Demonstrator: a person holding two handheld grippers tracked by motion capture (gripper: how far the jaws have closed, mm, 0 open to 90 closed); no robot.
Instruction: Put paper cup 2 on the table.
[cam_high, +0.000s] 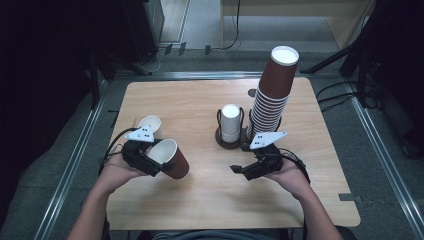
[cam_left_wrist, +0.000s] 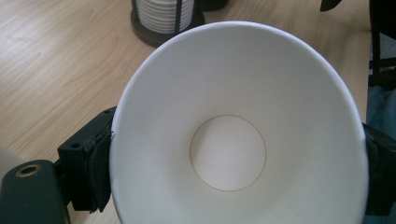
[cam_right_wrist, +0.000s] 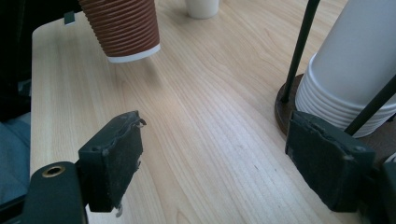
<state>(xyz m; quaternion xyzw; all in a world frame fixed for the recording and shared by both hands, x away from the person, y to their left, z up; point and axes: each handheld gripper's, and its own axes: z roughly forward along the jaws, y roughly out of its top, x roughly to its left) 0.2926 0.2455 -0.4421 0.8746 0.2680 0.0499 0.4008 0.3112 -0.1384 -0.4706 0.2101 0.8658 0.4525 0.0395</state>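
My left gripper (cam_high: 159, 162) is shut on a brown ribbed paper cup (cam_high: 172, 159), held tilted above the table's left side with its white mouth facing the hand. In the left gripper view the cup's white inside (cam_left_wrist: 233, 140) sits between the two jaws of the left gripper (cam_left_wrist: 238, 170). My right gripper (cam_high: 240, 171) hovers open and empty just in front of the cup holders. In its own view the right gripper (cam_right_wrist: 222, 161) stands wide open over bare wood, and the brown cup (cam_right_wrist: 123, 28) hangs farther off.
A dark wire holder with a stack of white cups (cam_high: 231, 125) stands mid-table. Right of it rises a tall leaning stack of brown cups (cam_high: 272, 95). A single white cup (cam_high: 150, 124) sits behind my left hand. The wooden table (cam_high: 210, 200) has open room in front.
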